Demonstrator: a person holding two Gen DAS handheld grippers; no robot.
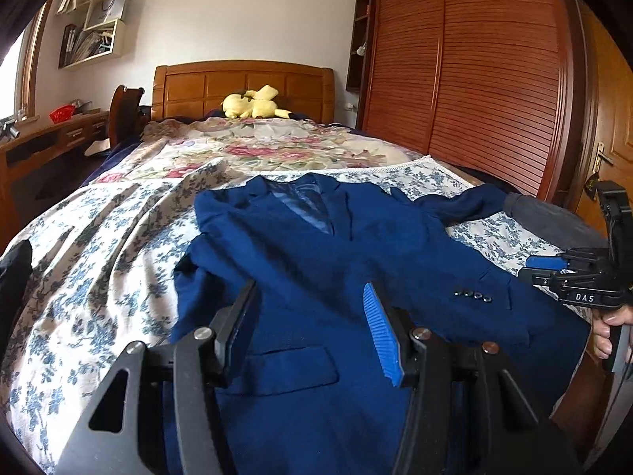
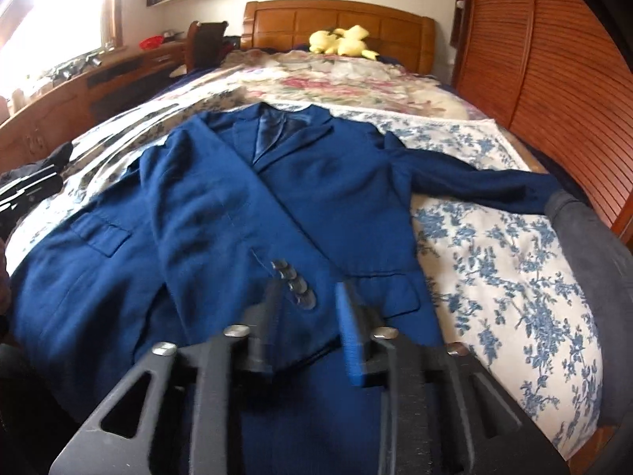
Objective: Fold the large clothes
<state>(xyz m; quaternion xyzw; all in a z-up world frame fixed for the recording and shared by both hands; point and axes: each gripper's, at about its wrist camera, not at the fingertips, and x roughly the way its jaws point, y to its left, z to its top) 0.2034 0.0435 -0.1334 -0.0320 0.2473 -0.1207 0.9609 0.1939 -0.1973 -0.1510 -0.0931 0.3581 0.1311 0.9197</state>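
A: Two wall shelves [image 1: 93,19] hang at the far left, stuffed with books and papers; a red basket [image 1: 62,113] sits on the table [image 1: 47,138] under the window. I cannot tell what is in the basket.

B: And the garment?

A: One blue suit jacket [image 1: 316,245] lies face up on the bed [image 1: 99,245], collar toward the headboard [image 1: 245,87], over a blue-flowered sheet [image 2: 514,261]. One sleeve is folded across its front, cuff buttons [image 2: 294,285] showing; the other sleeve [image 2: 474,186] stretches out toward the wardrobe [image 1: 474,59].

B: Where are the claws?

A: The left claw [image 1: 312,304] hangs over the jacket's lower front, near the flap pocket [image 1: 292,368], jaws spread wide with nothing between them. The right claw [image 2: 308,297] is over the folded cuff, just beside those buttons, jaws parted and empty; that view is blurred, so whether it touches the cloth I cannot tell.

B: Room to move?

A: The outstretched sleeve ends near the bed's wardrobe-side edge, beside a dark grey garment [image 2: 585,237]. Bare flowered sheet lies on both sides of the jacket. A yellow plush toy [image 1: 253,103] sits well apart, by the headboard.
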